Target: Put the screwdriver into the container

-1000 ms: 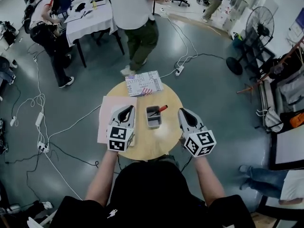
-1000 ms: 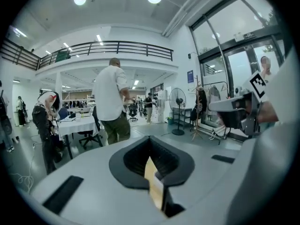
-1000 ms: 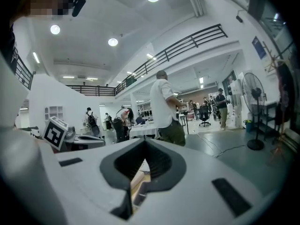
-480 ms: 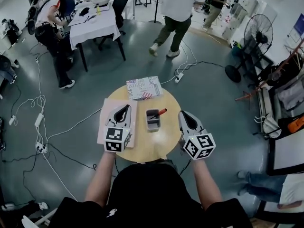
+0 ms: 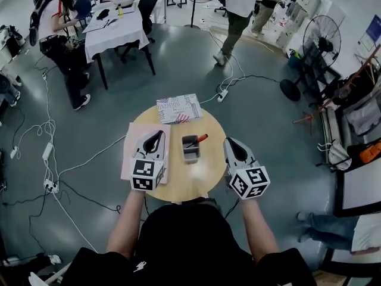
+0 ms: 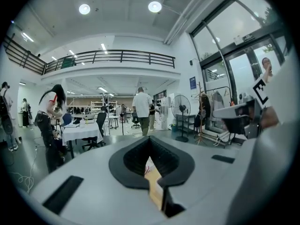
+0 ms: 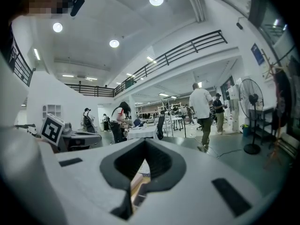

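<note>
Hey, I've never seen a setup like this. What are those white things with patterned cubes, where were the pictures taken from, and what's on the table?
A person holds a two-jaw tool in each hand: the left gripper and right gripper; the cubes are part of them. One picture comes from a camera on the person's head, looking down; the others from a camera on each gripper. Both grippers are closed and empty. The round table holds a grey container with a red-handled screwdriver in it, a pink sheet and a printed packet.
</note>
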`<state>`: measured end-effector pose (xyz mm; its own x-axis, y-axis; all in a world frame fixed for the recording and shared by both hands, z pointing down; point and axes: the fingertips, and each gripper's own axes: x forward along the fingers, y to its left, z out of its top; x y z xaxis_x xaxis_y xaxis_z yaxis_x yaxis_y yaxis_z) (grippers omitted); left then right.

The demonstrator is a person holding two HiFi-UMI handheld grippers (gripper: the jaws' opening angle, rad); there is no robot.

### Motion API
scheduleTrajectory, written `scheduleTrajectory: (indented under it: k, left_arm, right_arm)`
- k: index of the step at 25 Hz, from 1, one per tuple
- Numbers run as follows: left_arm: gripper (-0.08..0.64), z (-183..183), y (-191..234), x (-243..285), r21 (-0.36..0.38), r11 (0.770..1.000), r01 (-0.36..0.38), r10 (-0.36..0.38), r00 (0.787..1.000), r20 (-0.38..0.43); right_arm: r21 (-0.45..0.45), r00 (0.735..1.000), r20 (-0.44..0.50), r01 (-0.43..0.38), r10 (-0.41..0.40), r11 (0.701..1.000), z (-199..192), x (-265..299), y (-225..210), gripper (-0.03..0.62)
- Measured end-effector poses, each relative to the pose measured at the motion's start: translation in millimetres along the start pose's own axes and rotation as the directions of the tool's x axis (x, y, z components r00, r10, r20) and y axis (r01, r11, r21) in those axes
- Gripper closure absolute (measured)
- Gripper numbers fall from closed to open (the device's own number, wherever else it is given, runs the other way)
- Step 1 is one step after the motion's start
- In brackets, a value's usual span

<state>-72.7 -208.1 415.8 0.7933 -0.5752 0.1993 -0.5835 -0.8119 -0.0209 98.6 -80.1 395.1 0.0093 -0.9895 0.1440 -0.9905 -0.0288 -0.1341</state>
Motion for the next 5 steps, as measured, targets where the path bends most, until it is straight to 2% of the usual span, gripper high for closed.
scheduleTrajectory:
  k: [5]
  left_arm:
    - [0.557,0.7,2.2,-2.5,-0.002,1.0,0.0,0.0,1.0,0.007]
  right_arm:
    - [-0.006,1.0,0.006,-0.001,0.001,1.0,2.6,1.7,3.7,0.591]
